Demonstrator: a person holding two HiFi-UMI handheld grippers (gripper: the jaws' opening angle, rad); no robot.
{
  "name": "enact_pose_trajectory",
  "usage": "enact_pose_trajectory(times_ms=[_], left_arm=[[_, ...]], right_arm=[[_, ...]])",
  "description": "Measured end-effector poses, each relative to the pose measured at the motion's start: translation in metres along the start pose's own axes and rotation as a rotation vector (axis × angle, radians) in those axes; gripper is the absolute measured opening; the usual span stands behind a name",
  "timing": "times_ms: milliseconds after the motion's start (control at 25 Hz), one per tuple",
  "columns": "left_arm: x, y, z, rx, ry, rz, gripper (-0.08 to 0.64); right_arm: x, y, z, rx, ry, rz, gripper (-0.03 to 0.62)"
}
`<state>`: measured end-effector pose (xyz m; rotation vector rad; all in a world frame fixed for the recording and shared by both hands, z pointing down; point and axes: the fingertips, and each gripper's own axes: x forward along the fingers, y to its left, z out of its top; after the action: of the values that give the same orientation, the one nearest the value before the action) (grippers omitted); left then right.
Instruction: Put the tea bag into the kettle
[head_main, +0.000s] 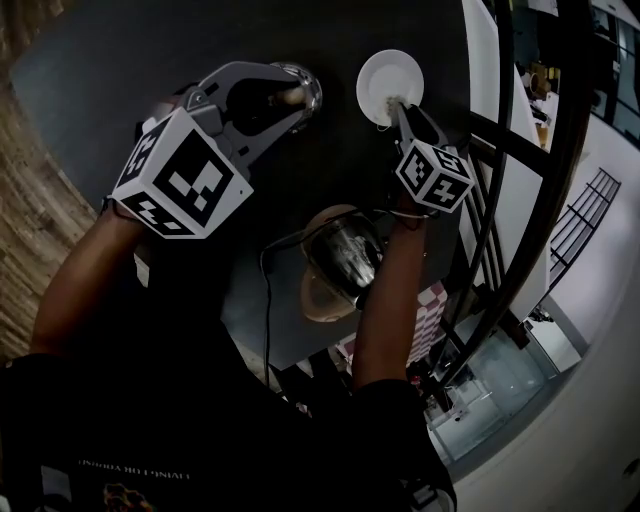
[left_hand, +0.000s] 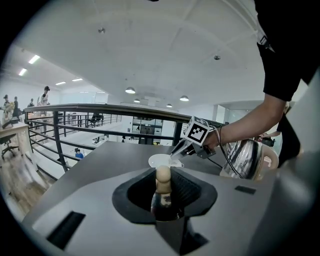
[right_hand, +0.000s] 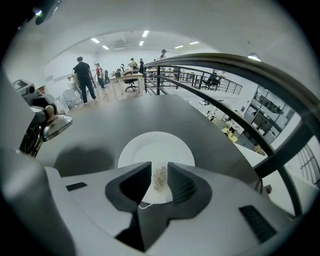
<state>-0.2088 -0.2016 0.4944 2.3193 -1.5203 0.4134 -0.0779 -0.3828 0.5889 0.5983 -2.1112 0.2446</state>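
Observation:
My left gripper (head_main: 283, 97) is shut on the beige knob (left_hand: 163, 176) of the chrome kettle lid (head_main: 305, 88), held in the air over the dark table (head_main: 150, 60). The lidless kettle (head_main: 340, 258) stands near the table's front edge, between my two arms. My right gripper (head_main: 392, 104) reaches down onto the white plate (head_main: 390, 75). Its jaws stand open on either side of the tea bag (right_hand: 160, 181), which lies on the plate (right_hand: 155, 147). The left gripper view shows the right gripper (left_hand: 175, 157) at the plate (left_hand: 159, 161), with the kettle (left_hand: 245, 160) to its right.
The kettle's black cord (head_main: 266, 300) runs off the table's front edge. A dark railing (head_main: 520, 200) curves close along the table's right side. Several people (right_hand: 82, 77) and desks are far off on the office floor.

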Motion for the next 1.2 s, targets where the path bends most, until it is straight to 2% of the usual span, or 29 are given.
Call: enact_pose_trajectory(times_ms=[40,120,360,520,800,960,1080,1200], left_arm=[[0.002,-0.002,0.001,0.003,-0.001,-0.001,0.095],[0.002,-0.003,0.004,0.011,-0.001,-0.003,0.095],[-0.011,-0.007,0.019,0.038,-0.013,-0.016,0.095],[-0.021,-0.008,0.036,0.052,-0.029,-0.013,0.095],[-0.05,-0.038,0.09,0.124,-0.085,-0.066,0.095],[-0.055,-0.086,0.095,0.177,-0.098,-0.141,0.095],[-0.065,-0.107,0.107,0.18,-0.101,-0.176,0.095],[-0.069,-0.143,0.108,0.2,-0.1,-0.221,0.095]], right_arm=[[0.0,-0.002,-0.002,-0.002,-0.001,-0.01,0.104],[0.0,-0.004,-0.004,-0.006,-0.007,-0.027,0.021],[-0.031,0.012,0.017,0.006,-0.081,-0.023,0.015],[-0.063,0.038,0.041,0.015,-0.17,-0.013,0.015],[-0.178,0.088,0.078,0.064,-0.396,-0.058,0.015],[-0.255,0.107,0.064,0.096,-0.528,-0.126,0.015],[-0.307,0.119,0.059,0.115,-0.584,-0.17,0.015],[-0.358,0.123,0.021,0.151,-0.618,-0.25,0.015]])
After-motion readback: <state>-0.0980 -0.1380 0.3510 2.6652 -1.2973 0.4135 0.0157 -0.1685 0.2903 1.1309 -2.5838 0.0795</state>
